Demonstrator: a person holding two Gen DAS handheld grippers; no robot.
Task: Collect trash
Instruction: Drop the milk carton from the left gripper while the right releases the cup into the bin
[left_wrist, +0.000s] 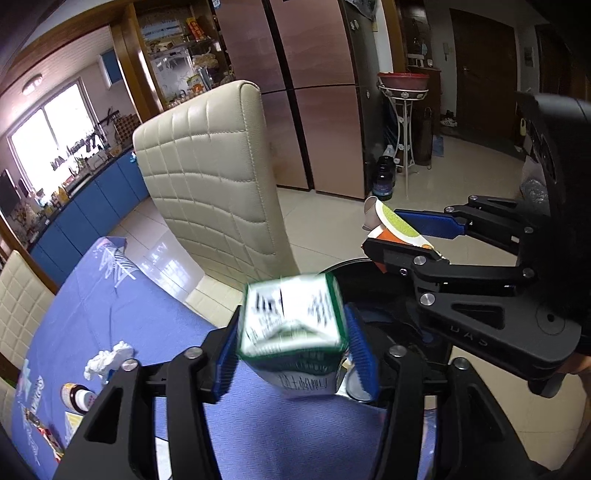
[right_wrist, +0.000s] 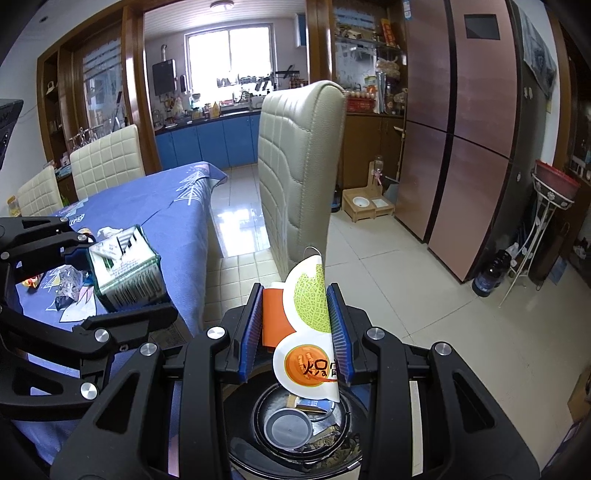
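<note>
Trash bin (right_wrist: 295, 443) already holds scraps; the right gripper (right_wrist: 295, 332) pinches a melon-print wrapper (right_wrist: 310, 299) above it. The left gripper (left_wrist: 291, 354), jaws spread, brackets a blurred carton (left_wrist: 291, 325) without visibly pressing. Crumpled tissue (left_wrist: 107, 360) and a bottle (left_wrist: 77, 397) remain on the tabletop (left_wrist: 147, 314).

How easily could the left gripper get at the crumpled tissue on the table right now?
Probably not yet: the left gripper has a carton between its fingers. The tissue itself lies uncovered on the blue tablecloth.
</note>
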